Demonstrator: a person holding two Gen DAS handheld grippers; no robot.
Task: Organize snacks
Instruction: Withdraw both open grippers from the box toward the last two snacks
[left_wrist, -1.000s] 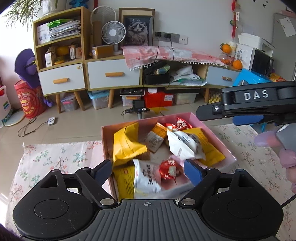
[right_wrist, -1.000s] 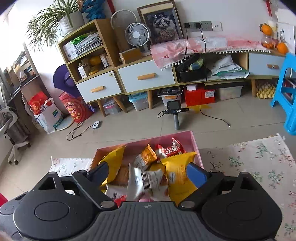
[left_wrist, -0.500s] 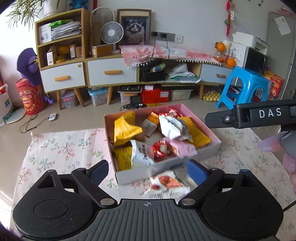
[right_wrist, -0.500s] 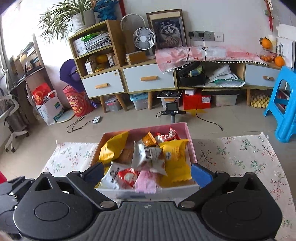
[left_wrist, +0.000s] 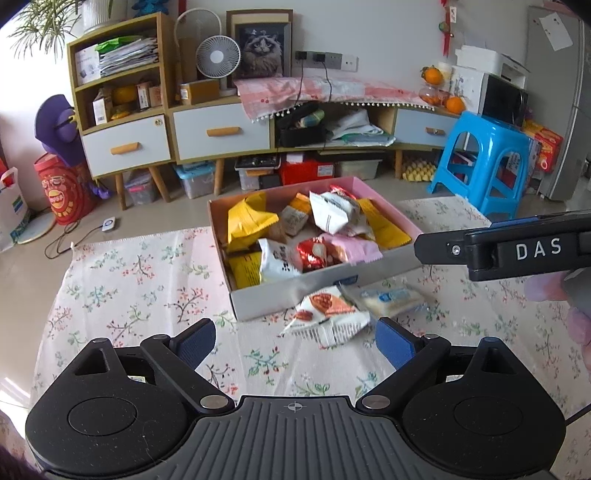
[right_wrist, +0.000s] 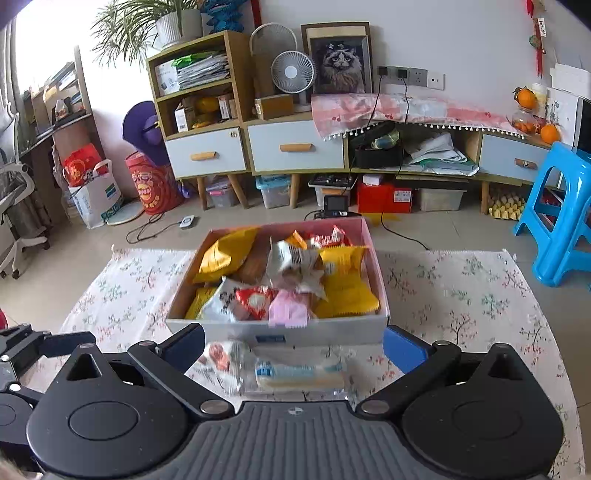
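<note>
A pink box (left_wrist: 288, 295) with a white front wall stands on the floral tablecloth (left_wrist: 147, 288), filled with several yellow, white, red and pink snack packets. Two packets lie on the cloth just in front of it: a white one with a red nut picture (left_wrist: 325, 314) and a clear one with a blue label (left_wrist: 391, 299). My left gripper (left_wrist: 293, 332) is open, hovering just short of the white packet. My right gripper (right_wrist: 293, 338) is open above the clear packet (right_wrist: 299, 373) and the white one (right_wrist: 221, 360), holding nothing. Its arm also crosses the left wrist view at the right (left_wrist: 421, 251).
A gloved hand (left_wrist: 580, 321) holds the right gripper. Beyond the table's far edge are tiled floor, a blue stool (left_wrist: 484, 162), low cabinets (left_wrist: 221, 133) and storage boxes. Bare cloth lies left and right of the box.
Both grippers have drawn back from over the box. The box now sits farther off, and the two packets in front of it have come into view. Both jaws stand a little wider.
</note>
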